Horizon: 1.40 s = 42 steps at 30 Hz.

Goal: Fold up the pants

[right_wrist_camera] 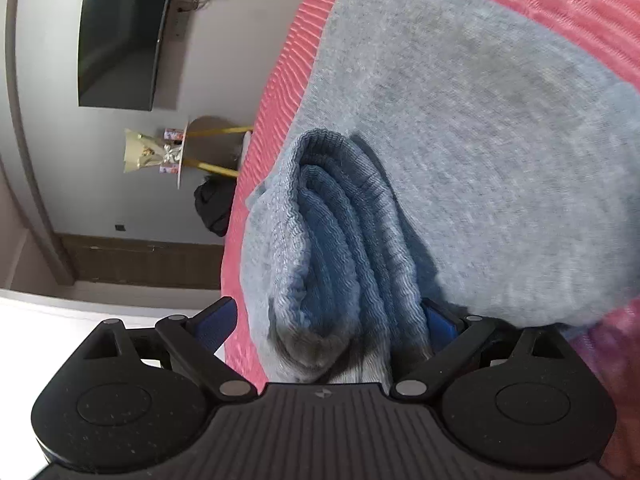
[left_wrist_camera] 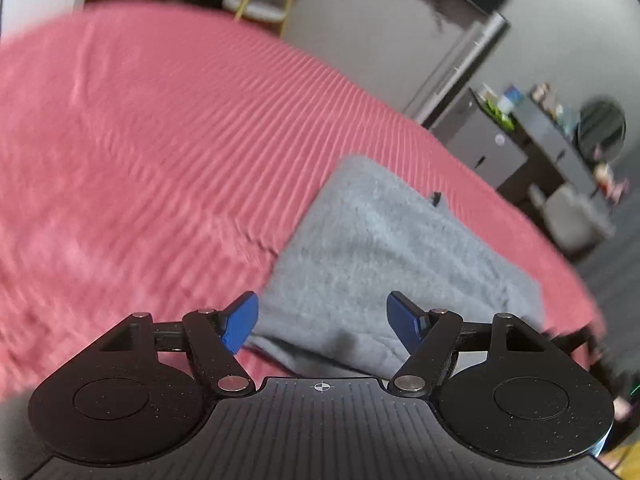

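Note:
The grey pants lie folded into a flat rectangle on the pink ribbed bedspread. My left gripper is open and empty, hovering just above the near edge of the pants. In the right wrist view the pants fill the frame, and their ribbed cuff end is bunched up between the blue fingers of my right gripper. The jaws stand wide apart around the bunched cuff, and the right finger is mostly hidden behind the fabric.
The bedspread ends at the bed's edge close by. Beyond it are a dark dresser with small items, a wall TV, a small round table and a dark bag on the floor.

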{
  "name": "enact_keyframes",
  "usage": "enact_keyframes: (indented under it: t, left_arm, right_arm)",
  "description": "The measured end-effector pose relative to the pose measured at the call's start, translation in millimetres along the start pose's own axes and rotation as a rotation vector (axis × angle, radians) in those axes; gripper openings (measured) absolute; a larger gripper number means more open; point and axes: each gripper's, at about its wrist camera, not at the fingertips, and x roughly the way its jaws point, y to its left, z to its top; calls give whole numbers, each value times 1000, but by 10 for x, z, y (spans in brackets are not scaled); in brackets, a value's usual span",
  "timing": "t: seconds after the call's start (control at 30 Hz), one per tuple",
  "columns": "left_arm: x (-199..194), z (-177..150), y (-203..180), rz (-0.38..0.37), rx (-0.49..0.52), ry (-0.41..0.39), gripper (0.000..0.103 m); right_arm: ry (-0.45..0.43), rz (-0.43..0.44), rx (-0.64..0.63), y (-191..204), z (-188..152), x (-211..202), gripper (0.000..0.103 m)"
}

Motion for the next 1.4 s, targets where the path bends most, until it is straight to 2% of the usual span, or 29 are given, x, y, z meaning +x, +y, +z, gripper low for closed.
enact_keyframes:
  t: [0.07, 0.1, 0.17, 0.2, 0.3, 0.33, 0.4, 0.47, 0.5, 0.6, 0.73, 0.8, 0.87, 0.93, 0.97, 1.0, 1.07, 1.1, 1.17, 1.2, 1.3, 1.4]
  left_arm:
    - [-15, 11, 31, -4, -23, -19, 77]
    - [-37, -4, 33, -12, -20, -23, 77]
    - [-47, -39, 17, -23, -7, -28, 77]
    - [-47, -46, -1, -20, 4, -35, 77]
    - [-88, -99, -58, -9, 35, -45, 77]
    - [-81, -103, -71, 2, 41, -46, 77]
    - [-89, -116, -70, 13, 43, -52, 77]
    - [-124, -127, -72, 17, 51, -69, 77]
    - [-139, -140, -80, 11, 58, -75, 77]
    - [-169, -184, -144, -10, 114, -78, 77]
    - [-114, -306, -365, -63, 306, 3, 77]
    - [-81, -398, -509, -31, 410, 8, 78]
    - [46, -447, -633, 52, 475, 43, 78]
    - [249, -432, -689, 182, 479, 98, 71]
    - [323, -405, -683, 222, 462, 113, 63]
    - [384, -365, -650, 237, 426, 119, 60]
    - [437, -289, -553, 180, 331, 108, 57]
    - [448, -258, -532, 140, 313, 112, 44]
    - [416, -243, -513, 64, 301, 93, 27]
    - [375, -252, -508, 46, 301, 71, 23]
    - [259, -287, -506, 8, 314, 14, 21]
    - [274, -289, -525, -9, 315, 46, 21]
  right_arm:
    - [-5, -25, -66, 100, -59, 37, 60]
    - [-11, -34, -94, 136, -81, 37, 51]
    - [-24, -29, -105, 143, -112, 32, 51]
    - [-18, -22, -93, 132, -103, 47, 55]
    - [19, 9, -50, 95, -65, 140, 81]
    - [26, 2, -56, 127, -57, 175, 85]
    - [43, -35, -92, 240, -60, 237, 87]
    - [50, -93, -186, 465, -80, 273, 72]
    - [36, -119, -258, 618, -94, 269, 49]
    - [-11, -104, -331, 1025, -72, 182, 48]
    - [-99, 9, -401, 1609, -24, -3, 46]
    - [-128, 54, -427, 1835, 6, -62, 46]
    - [-138, 88, -437, 2013, 31, -96, 46]
    - [-147, 118, -443, 2117, 55, -145, 46]
    - [-155, 133, -441, 2147, 67, -182, 46]
    - [-163, 146, -437, 2161, 83, -221, 46]
    - [-181, 161, -422, 2055, 109, -411, 46]
    - [-192, 163, -416, 1995, 128, -489, 46]
    - [-222, 147, -411, 1917, 224, -605, 46]
    - [-234, 133, -410, 1859, 267, -660, 46]
    - [-272, 60, -416, 1653, 404, -781, 46]
    - [-293, -16, -424, 1375, 501, -832, 46]
